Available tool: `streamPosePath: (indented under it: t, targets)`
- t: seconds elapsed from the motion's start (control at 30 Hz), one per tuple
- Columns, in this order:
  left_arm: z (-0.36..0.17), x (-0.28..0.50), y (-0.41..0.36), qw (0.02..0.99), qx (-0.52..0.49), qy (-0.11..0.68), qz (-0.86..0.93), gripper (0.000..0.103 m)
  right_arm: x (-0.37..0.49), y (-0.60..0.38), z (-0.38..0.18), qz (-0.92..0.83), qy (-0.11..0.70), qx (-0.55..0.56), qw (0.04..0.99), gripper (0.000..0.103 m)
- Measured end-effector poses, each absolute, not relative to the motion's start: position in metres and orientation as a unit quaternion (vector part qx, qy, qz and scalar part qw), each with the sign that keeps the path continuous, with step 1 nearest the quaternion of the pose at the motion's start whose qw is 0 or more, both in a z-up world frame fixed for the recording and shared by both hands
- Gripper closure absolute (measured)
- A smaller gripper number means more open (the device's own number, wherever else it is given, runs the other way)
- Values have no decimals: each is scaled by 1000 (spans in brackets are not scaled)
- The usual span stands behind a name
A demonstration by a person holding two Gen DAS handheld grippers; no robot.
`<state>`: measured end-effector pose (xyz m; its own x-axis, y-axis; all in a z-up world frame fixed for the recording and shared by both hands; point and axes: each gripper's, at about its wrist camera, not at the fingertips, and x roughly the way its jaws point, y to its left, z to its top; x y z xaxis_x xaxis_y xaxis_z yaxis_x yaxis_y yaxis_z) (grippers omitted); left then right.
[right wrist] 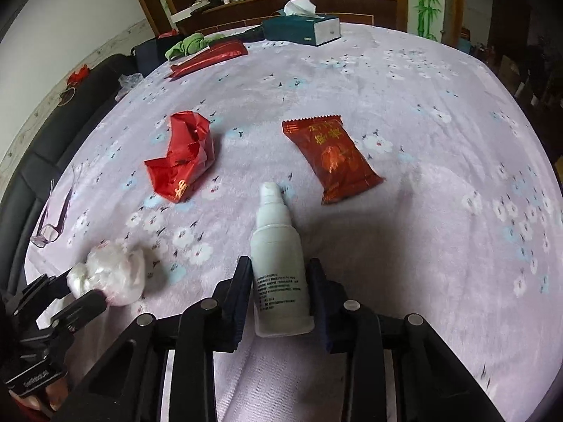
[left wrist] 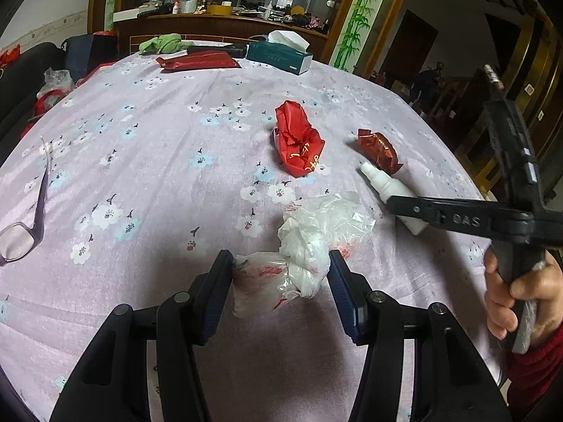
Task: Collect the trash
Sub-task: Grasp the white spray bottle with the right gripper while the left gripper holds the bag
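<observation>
The left tool (left wrist: 280, 283) sits low over the table (left wrist: 158, 176), its two fingers on either side of a crumpled plastic bag (left wrist: 302, 246). The left finger touches the bag's clear end and the right finger presses its white knot, so the tool is clenched on the bag, which lies on the flowered cloth at the near edge. From the right wrist view the same bag shows as a white bundle pinched at the tip of the left tool.

The right tool (right wrist: 279, 288) has a white bottle (right wrist: 278, 256) between its fingers. The bottle lies on its side, nozzle pointing away, and both pads seem to touch its body: grasping the bottle, though a thin gap at the right pad cannot be ruled out. A hand (left wrist: 517, 292) in a red sleeve holds that tool's grip.

Beyond the bottle, a dark red snack packet (right wrist: 330, 158) lies flat, sealed edges showing. To its left, apart from it, a bright red wrapper (right wrist: 183, 154) is crumpled and open. Glasses (left wrist: 24, 225) rest near the table's left edge. At the far side stand a tissue box (right wrist: 302, 28), a long red packet (right wrist: 211, 56) and a green cloth (right wrist: 190, 44).
</observation>
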<state>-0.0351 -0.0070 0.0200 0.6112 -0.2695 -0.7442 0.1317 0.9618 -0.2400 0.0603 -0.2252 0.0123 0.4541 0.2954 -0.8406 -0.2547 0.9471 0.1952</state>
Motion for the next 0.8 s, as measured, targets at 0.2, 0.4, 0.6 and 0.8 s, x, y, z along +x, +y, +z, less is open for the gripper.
streamPosePath:
  t: [0.2,0.4,0.6,0.8]
  targets:
    - [19,-33,-14,894,-66,430,-107,50,9,-236,32,158,457,57,873,71]
    - [14,-27,-26,892,-47,438,-99,47,-28,-240,41,141,428,56,891,71]
    - [15,-28,-29,899,-35,427,-87,51,-51,-246,40,135,417,80,895,71]
    - [28,-56,-25,920,-53,380,-75,52,-73,-248,45,118,387,85,910,71]
